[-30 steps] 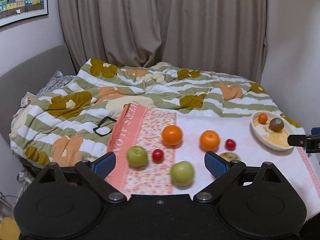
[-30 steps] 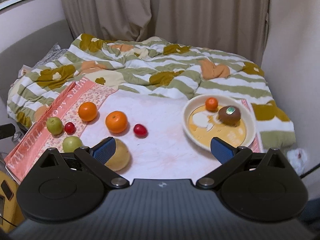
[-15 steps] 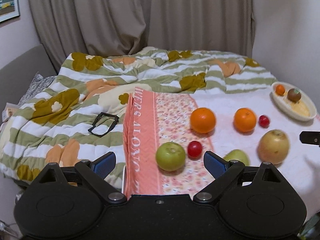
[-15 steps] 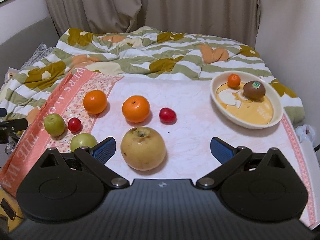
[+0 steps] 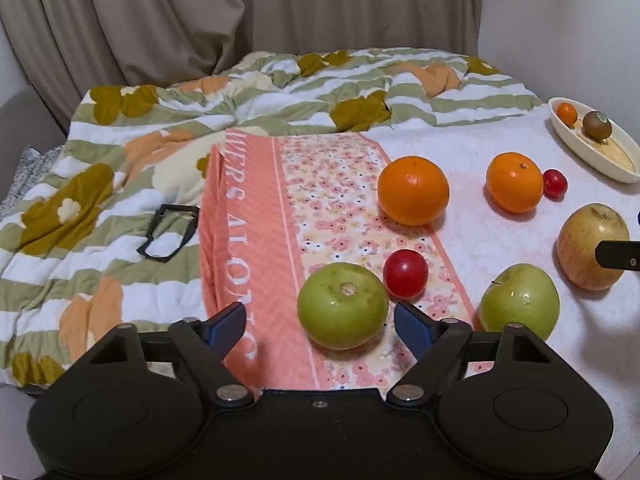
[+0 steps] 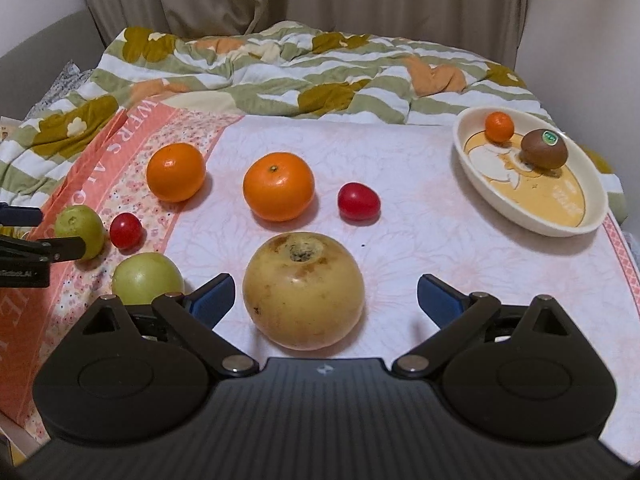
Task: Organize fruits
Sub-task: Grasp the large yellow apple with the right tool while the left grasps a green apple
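Fruits lie on a pink cloth [image 6: 420,248] on a bed. My left gripper [image 5: 320,326] is open, its blue pads just short of a green apple [image 5: 343,305]. A cherry tomato [image 5: 405,273], a second green apple [image 5: 519,307] and two oranges [image 5: 413,191] [image 5: 514,182] lie beyond. My right gripper [image 6: 325,300] is open around a big yellow pear [image 6: 304,291] without touching it. A second tomato [image 6: 358,201] lies further on. A cream bowl [image 6: 576,220] at the far right holds a small mandarin [image 6: 499,127] and a kiwi [image 6: 544,149].
A striped floral quilt [image 5: 120,168] covers the bed to the left and back, with black glasses [image 5: 168,232] on it. Curtains [image 6: 320,0] hang behind. The wall stands close on the right. The left gripper also shows in the right wrist view [image 6: 24,248].
Both grippers have moved forward and lower toward the fruit. The green apple now sits between the left fingers' tips, the yellow pear between the right fingers. No fruit has moved.
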A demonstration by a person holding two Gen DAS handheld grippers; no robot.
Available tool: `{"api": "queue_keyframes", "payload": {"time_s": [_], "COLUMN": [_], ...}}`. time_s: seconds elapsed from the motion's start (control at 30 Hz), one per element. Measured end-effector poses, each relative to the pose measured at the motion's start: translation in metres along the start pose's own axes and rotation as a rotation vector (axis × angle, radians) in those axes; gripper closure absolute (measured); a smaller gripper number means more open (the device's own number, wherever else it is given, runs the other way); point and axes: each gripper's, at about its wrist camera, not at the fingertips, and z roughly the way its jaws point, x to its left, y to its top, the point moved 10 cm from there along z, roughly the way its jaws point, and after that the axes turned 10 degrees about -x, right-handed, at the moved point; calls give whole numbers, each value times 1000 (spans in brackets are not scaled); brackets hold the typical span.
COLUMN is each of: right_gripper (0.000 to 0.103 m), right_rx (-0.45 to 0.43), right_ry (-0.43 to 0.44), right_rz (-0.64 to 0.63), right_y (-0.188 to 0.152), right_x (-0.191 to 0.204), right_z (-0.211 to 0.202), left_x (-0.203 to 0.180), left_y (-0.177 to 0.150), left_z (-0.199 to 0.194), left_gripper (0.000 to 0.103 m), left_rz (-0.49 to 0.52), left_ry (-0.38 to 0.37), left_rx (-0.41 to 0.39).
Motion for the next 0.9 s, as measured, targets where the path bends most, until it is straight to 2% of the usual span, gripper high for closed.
{"api": "queue_keyframes", "payload": {"time_s": [0.13,0.33,0.8,0.9], "right_gripper": [0,0,0,5], "right_rx": [6,15,45,47], "right_ry": [8,20,34,34], "right_rz": [-7,-10,-25,-36], "right_y": [1,0,-9,-10], "right_x": [4,9,10,12], "right_z": [6,12,19,20], "left_x": [-2,-10,-9,-8], "left_y": [1,-3,-8,-10], "left_z": [9,18,11,7], "left_gripper": [26,44,45,45], "left_rz": [-9,-5,-42,-58], "left_ry": [-10,-47,-29,-26], "left_rx": [7,36,22,23]}}
